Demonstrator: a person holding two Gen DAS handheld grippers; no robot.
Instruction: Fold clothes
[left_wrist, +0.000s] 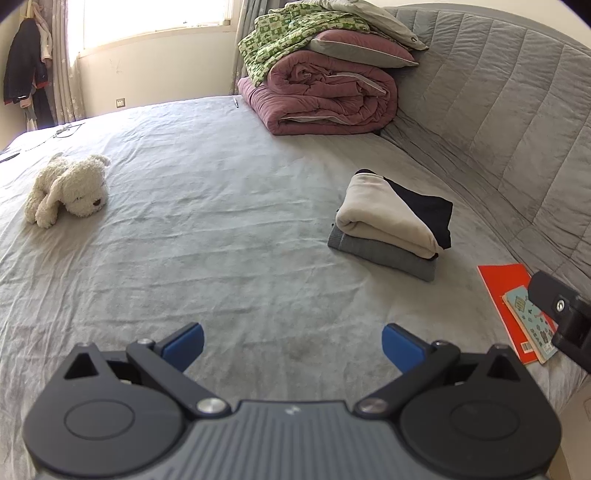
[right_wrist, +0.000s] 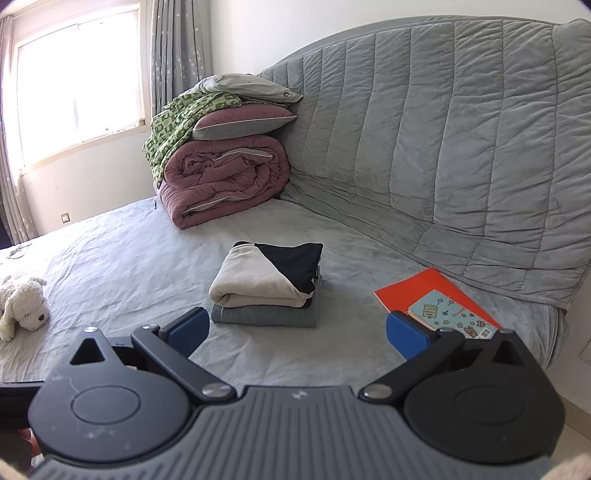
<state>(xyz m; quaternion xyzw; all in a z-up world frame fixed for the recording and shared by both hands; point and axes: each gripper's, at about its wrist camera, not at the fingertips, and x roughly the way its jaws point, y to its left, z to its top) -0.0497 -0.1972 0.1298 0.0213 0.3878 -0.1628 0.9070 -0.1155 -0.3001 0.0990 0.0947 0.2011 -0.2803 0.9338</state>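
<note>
Folded stack of clothes (right_wrist: 266, 286), cream-and-black top over a grey knit, sits on the grey bed (right_wrist: 122, 258) toward the headboard edge. My left tool (left_wrist: 291, 343) and right tool (right_wrist: 295, 332): both spread apart, empty. Folding looks done; next would need a fresh garment, none visible.

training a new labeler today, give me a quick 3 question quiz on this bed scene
1. True or false: the left gripper and the right gripper are both open and hold nothing.
2. In the folded stack, which garment lies at the bottom? A) cream and black B) grey C) green
3. Fill in: the small blue booklet lies on top of the ______ folder.

Key
1. True: the jaws of both stand wide apart over the bed sheet.
2. B: the grey garment lies under the cream and black garment.
3. Red.
</note>
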